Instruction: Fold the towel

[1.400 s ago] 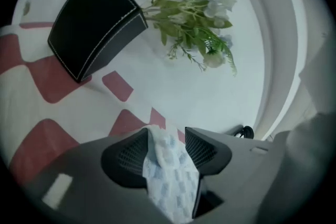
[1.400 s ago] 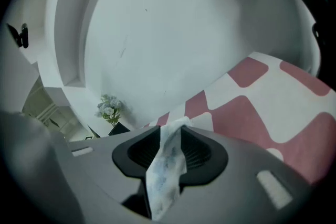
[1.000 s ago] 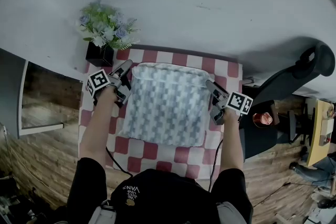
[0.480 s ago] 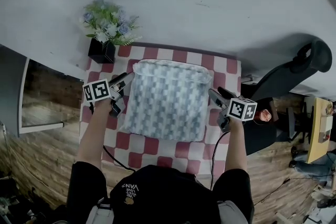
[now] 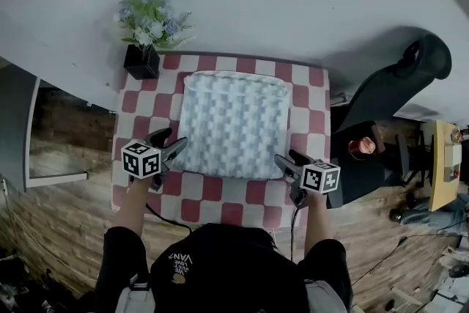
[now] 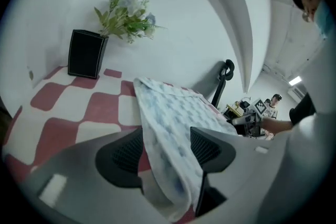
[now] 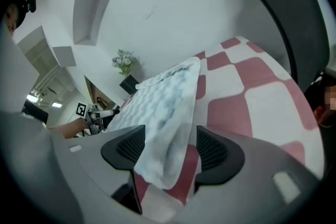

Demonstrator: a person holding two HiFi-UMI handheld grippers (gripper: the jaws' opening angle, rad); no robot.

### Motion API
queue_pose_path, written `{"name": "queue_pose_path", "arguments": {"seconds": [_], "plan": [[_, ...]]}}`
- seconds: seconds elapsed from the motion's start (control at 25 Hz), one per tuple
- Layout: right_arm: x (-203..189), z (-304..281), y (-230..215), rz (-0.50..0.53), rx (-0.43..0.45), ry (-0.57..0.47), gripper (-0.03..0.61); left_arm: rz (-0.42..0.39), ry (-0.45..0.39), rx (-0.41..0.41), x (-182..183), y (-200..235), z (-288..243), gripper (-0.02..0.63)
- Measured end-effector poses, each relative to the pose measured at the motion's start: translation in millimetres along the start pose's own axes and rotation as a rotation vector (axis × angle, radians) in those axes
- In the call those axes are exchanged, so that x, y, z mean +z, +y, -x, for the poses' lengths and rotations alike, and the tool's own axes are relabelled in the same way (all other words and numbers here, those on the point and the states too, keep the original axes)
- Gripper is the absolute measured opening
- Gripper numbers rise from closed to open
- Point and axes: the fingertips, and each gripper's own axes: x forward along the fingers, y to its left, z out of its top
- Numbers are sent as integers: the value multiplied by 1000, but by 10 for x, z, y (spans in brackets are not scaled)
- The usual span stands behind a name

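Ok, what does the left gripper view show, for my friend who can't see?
The left gripper's open jaws straddle a corner of a blue-and-white towel on a red-and-white checked cloth. A black pot with flowers stands behind, by a white wall.

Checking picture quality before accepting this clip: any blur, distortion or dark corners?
Head view: even light, sharp, fisheye curves the wall line. Left gripper view: dark round vignette, near towel edge soft. Right gripper view: same vignette, towel tip soft.
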Motion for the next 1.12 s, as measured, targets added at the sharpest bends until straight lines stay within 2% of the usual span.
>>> {"name": "queue_pose_path", "arguments": {"seconds": [0.28, 0.48, 0.52, 0.6, 0.72, 0.88, 1.12], "plan": [[-488, 83, 128, 16, -39, 27, 302, -42, 6, -25, -546, -193, 269, 262], [-660, 33, 216, 80, -60, 31, 293, -126, 72, -78, -819, -366, 255, 261], [-665, 28, 213, 98, -78, 25, 260, -151, 83, -74, -845, -379, 242, 259], [-646, 33, 211, 132, -112, 0, 142, -194, 94, -56, -866, -382, 238, 247], [-516, 94, 315, 171, -104, -69, 74, -214, 70, -48, -779, -375, 283, 47], [-295, 274, 491, 215, -77, -139, 58, -245, 16, -56, -477, -429, 435, 32], [207, 759, 875, 281, -38, -284, 54, -265, -111, -102, 208, -689, 878, 26]]}}
